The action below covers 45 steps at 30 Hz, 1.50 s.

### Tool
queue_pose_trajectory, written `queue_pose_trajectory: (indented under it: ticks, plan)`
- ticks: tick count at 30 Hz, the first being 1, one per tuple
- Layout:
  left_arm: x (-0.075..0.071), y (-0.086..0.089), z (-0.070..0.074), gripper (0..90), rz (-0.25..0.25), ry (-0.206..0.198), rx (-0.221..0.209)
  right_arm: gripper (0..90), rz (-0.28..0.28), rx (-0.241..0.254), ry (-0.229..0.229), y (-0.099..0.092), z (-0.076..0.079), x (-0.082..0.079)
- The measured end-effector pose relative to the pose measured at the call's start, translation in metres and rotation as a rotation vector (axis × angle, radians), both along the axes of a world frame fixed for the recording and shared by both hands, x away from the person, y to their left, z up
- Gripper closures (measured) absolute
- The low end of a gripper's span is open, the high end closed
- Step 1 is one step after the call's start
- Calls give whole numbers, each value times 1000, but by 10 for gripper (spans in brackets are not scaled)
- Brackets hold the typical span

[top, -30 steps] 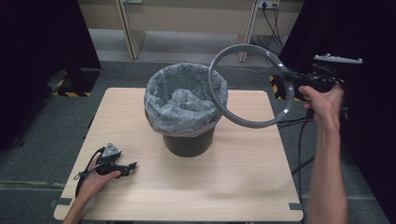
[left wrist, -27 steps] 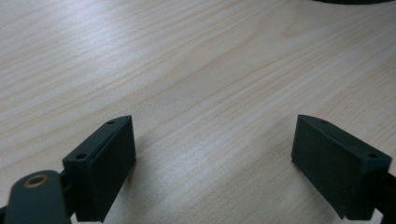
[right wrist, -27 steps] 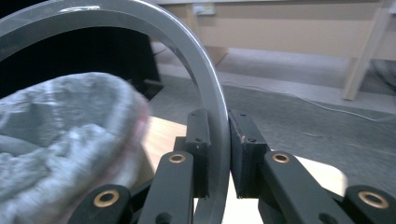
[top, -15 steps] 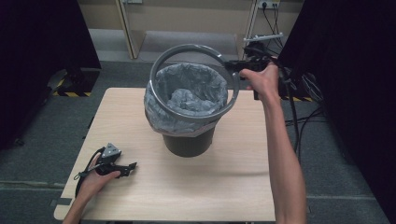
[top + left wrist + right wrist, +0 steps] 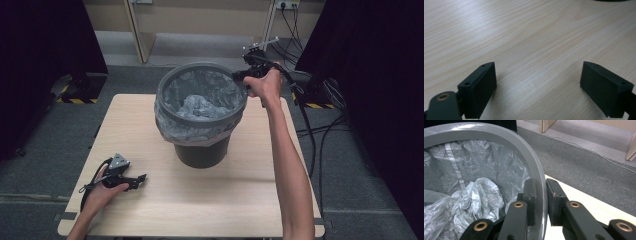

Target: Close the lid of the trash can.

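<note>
A dark bin (image 5: 202, 150) stands mid-table (image 5: 150, 210), lined with a crumpled grey bag (image 5: 200, 107). The right gripper (image 5: 541, 200) clamps a grey ring (image 5: 172, 117) over the bin's top. The left gripper (image 5: 132, 181) rests near-left, jaws wide apart, empty.

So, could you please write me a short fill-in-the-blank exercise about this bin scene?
1. The right gripper is shut on the grey ____, held over the bin.
2. The bin is lined with a plastic ____.
3. The left gripper rests on the wooden table with its jaws ____.

Missing words: ring; bag; open
</note>
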<state>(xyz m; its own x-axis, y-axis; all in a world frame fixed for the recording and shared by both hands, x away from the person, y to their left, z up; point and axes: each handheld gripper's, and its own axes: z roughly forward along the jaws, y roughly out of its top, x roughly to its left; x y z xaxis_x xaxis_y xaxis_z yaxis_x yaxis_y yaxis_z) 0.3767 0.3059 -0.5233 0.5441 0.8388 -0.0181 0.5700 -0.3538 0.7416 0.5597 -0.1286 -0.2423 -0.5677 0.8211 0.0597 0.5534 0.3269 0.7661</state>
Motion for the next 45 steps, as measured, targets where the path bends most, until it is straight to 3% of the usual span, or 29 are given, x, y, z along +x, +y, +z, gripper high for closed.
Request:
queue_pose_trajectory:
  ticks: [7, 19, 27, 28, 30, 32, 35, 40, 41, 45]
  plan:
    - [0, 0, 0, 127, 0, 0, 0, 786, 2, -20, 12, 8, 1, 1]
    - [0, 0, 0, 128, 0, -1, 0, 770, -7, -150, -7, 23, -7, 3]
    - [-1, 0, 0, 128, -1, 0, 0, 758, 7, -164, -23, 23, -8, 3]
    - [-1, 0, 0, 127, -1, 0, 0, 740, 4, -153, -29, 22, -8, 2]
    - [-1, 0, 0, 127, -1, 0, 0, 523, -8, -103, -34, 21, -8, 0]
    - [-1, 0, 0, 127, -1, 0, 0, 454, 11, -57, -56, 16, -4, -5]
    - [-1, 0, 0, 127, -1, 0, 0, 399, 37, -16, -87, 10, 3, -16]
    - [-1, 0, 0, 127, -1, 0, 0, 379, 85, -6, -124, 3, 5, -31]
    - [-1, 0, 0, 128, -1, 0, 1, 370, 109, 16, -118, -2, -1, -37]
    - [-1, 0, 0, 127, -1, 0, 0, 359, 105, 27, -109, -11, -16, -40]
